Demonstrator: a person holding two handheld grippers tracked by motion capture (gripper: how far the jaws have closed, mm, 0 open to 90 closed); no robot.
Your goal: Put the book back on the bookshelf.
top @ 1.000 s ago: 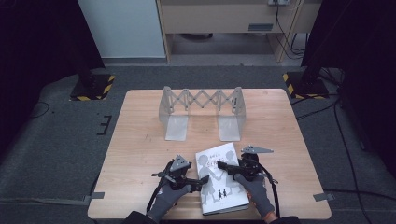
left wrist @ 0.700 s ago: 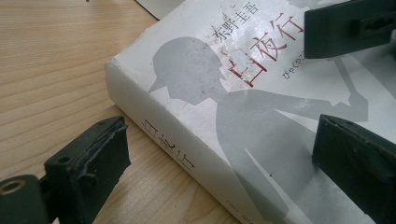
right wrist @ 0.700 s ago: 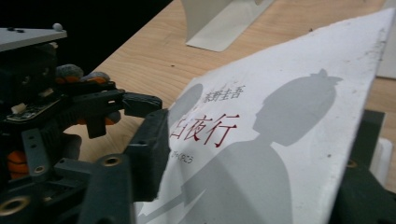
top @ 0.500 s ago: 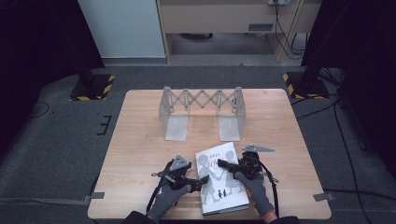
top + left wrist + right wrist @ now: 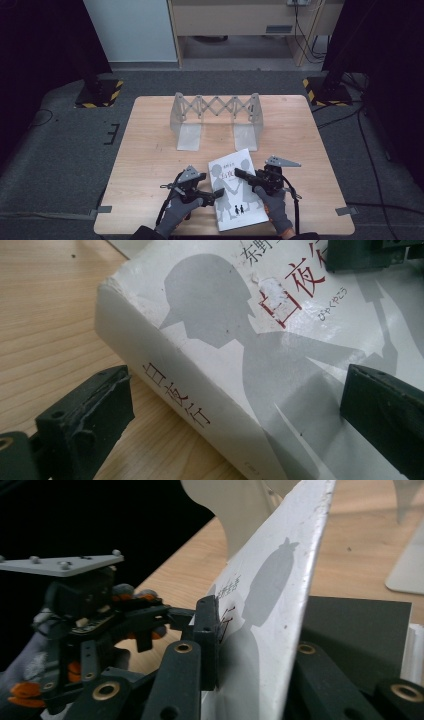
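A white book (image 5: 235, 192) with grey silhouettes and red lettering lies at the table's near edge. My left gripper (image 5: 212, 196) is at its left side. In the left gripper view the jaws stand wide apart, one on the wood and one over the cover, straddling the book's spine (image 5: 200, 405) without touching it. They have just been opening further. My right gripper (image 5: 240, 174) reaches in from the right. In the right gripper view its jaws have just been closing and now pinch the raised front cover (image 5: 272, 605).
A grey folding metal rack (image 5: 217, 117) with two flat feet stands across the back middle of the wooden table (image 5: 150, 165). Bare wood lies between the rack and the book. Black stands with yellow-striped bases (image 5: 97, 95) sit on the floor beyond the table's far corners.
The right gripper's jaws look narrower at the book's cover than before. Both hands stay about where they were, and the book has not shifted on the table.
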